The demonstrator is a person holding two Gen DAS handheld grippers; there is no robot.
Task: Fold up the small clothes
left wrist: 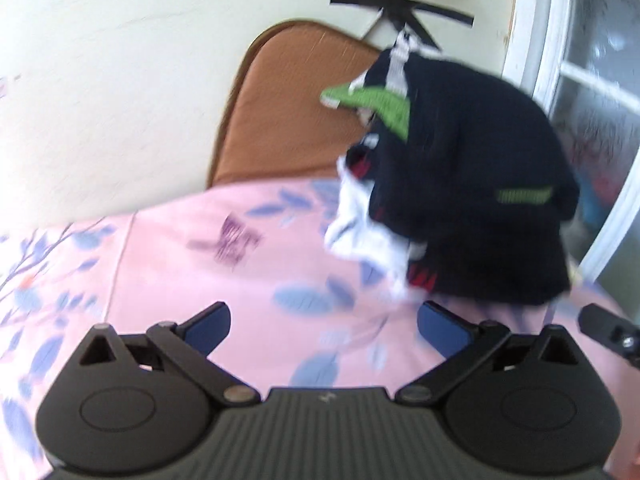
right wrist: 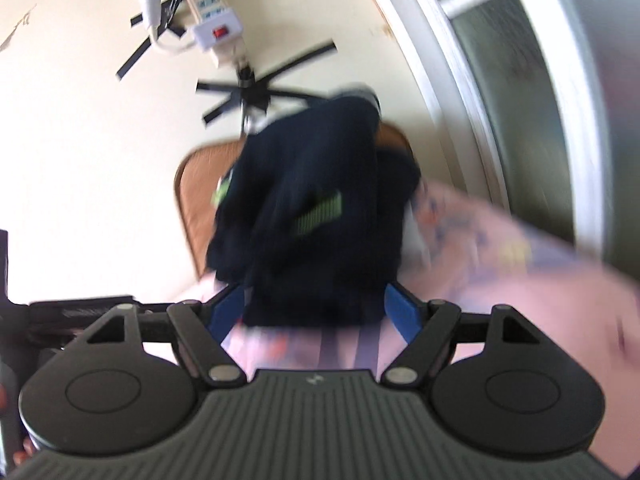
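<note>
A heap of small clothes stands at the right of the pink floral bedsheet (left wrist: pixel 200 248). A dark navy garment (left wrist: pixel 472 184) with bright green stripes lies on top, beside a white piece (left wrist: pixel 360 216) and a green piece (left wrist: pixel 372 104). My left gripper (left wrist: pixel 324 316) is open over the sheet, just short of the heap, with nothing between its blue pads. My right gripper (right wrist: pixel 314 300) has its jaws wide, and the lower edge of the navy garment (right wrist: pixel 316 208) lies between its fingers. Blur hides whether the pads touch the cloth. The right gripper's tip also shows at the edge of the left wrist view (left wrist: pixel 608 336).
A brown padded headboard (left wrist: pixel 288 108) rises behind the bed against a cream wall. Black tape strips (left wrist: pixel 400 4) and a white power strip (right wrist: pixel 208 4) hang on the wall. A white window frame (left wrist: pixel 580 80) borders the bed's right side.
</note>
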